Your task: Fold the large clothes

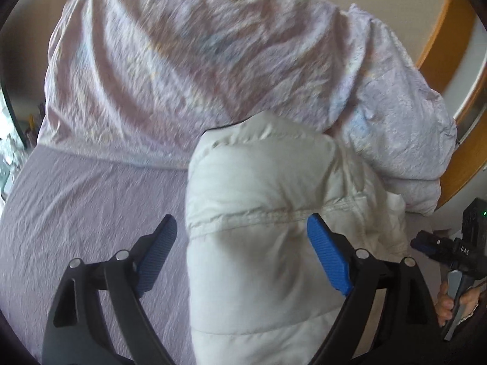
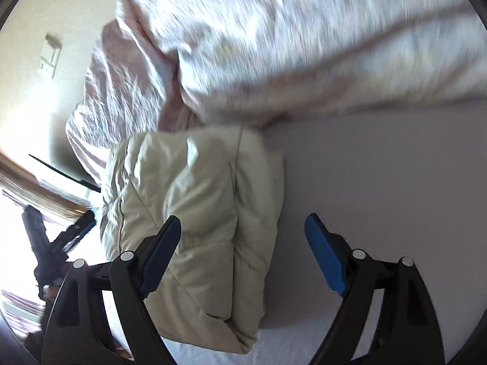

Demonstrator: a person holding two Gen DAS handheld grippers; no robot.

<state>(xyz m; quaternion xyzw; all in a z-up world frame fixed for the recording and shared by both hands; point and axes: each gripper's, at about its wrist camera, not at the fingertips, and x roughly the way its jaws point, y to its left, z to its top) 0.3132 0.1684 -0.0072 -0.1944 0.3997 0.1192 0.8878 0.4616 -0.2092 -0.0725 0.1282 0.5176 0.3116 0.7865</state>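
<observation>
Cream wall (image 2: 36, 97), wooden frame (image 1: 447, 27), lilac bedsheet (image 1: 76, 197).

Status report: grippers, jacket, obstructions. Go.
Left gripper open, right gripper open. Jacket folded on bed, released. Duvet bunched right behind it.

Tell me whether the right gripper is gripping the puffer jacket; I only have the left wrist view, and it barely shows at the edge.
Observer: No. In the right wrist view the right gripper is open, and neither pad presses on the pale puffer jacket.
Operator: So where do its fingers sit?
Observer: One finger hangs over the folded jacket's edge, and the other hangs over the bare lilac sheet beside it.
</observation>
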